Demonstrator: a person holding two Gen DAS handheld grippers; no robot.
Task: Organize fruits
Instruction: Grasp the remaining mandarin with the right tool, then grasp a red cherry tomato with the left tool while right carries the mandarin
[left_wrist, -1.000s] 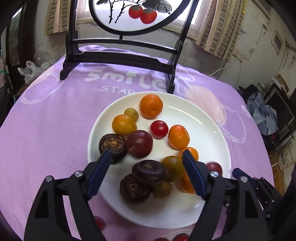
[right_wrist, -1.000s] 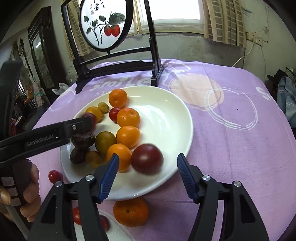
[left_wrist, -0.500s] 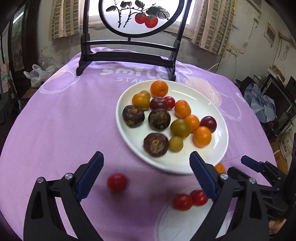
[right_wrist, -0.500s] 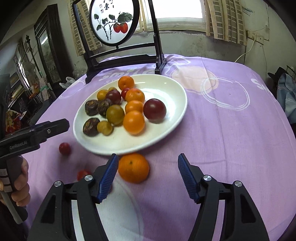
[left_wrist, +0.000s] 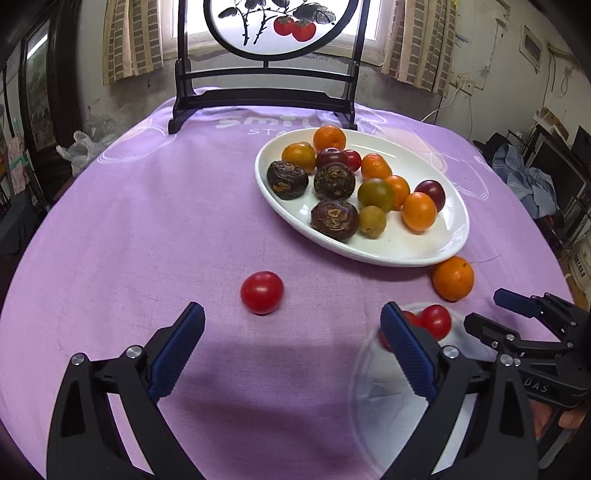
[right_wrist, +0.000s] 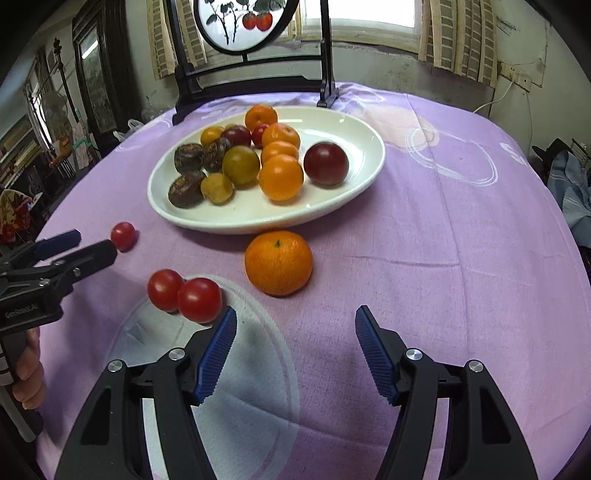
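Plate (left_wrist: 448, 242): white and oval, set on the purple cloth (left_wrist: 147, 221); oranges, dark red plums, brown fruits, a green one and a small yellow one are piled in it
Loose tomato (left_wrist: 262, 292): found alone on the cloth, just past the left gripper's tips and a bit nearer its left finger; not touched
Two tomatoes (right_wrist: 184, 295): seen side by side, touching, at the far edge of a white circle printed on the cloth, just ahead of the right gripper's left finger
Loose orange (right_wrist: 279, 262): laid on the cloth just beside the plate's near rim, ahead of the right gripper, apart from it
Left gripper (left_wrist: 291, 325): fingers are spread wide; nothing is held or touched
Right gripper (right_wrist: 295, 328): fingers are spread wide; nothing is held; bare cloth is seen between them
Stand (left_wrist: 266, 92): a dark frame with a round picture, placed behind the plate
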